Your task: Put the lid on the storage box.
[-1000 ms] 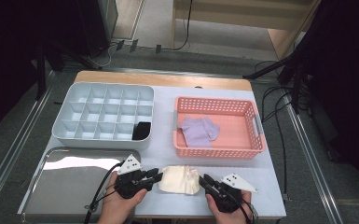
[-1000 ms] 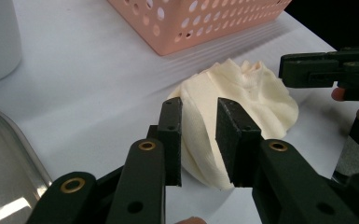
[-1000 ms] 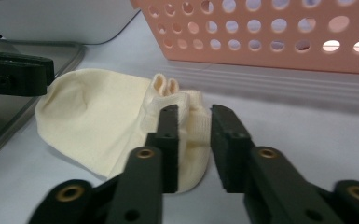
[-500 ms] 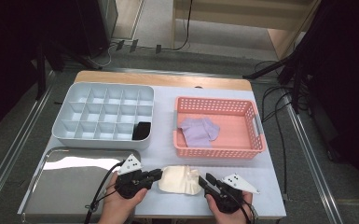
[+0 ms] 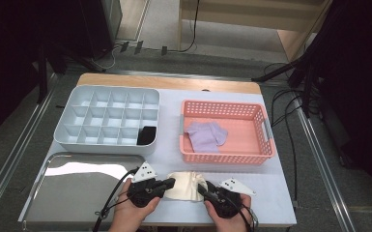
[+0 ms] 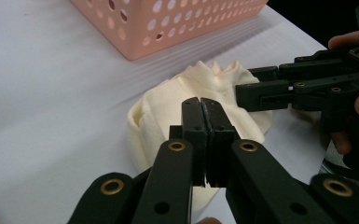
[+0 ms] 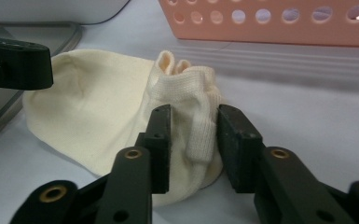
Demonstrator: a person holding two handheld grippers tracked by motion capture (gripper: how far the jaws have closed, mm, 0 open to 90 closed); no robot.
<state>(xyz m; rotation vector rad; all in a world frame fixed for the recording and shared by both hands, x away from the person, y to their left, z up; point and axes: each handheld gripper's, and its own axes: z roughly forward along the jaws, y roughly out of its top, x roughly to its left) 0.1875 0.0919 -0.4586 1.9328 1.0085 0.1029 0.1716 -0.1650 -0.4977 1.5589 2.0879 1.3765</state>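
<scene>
A cream sock (image 5: 186, 186) lies bunched on the white table near its front edge, between both grippers. My left gripper (image 5: 171, 182) points at its left edge. Seen in the left gripper view, the jaws of my left gripper (image 6: 201, 100) have just closed and the pads meet over the sock (image 6: 168, 107), with no fabric showing between them. My right gripper (image 5: 200, 187) comes in from the right. Its jaws have just been closing, and in its own view my right gripper (image 7: 193, 112) pinches the sock's (image 7: 88, 107) raised ribbed cuff.
A pink basket (image 5: 227, 155) holding a purple cloth (image 5: 205, 135) stands just behind the sock. A grey compartment tray (image 5: 106, 146) with a black item (image 5: 147, 135) is at the back left. A shiny metal tray (image 5: 77, 193) lies at the front left.
The left gripper's jaws have come together at the sock's left edge. Both hands and the sock stay where they were.
</scene>
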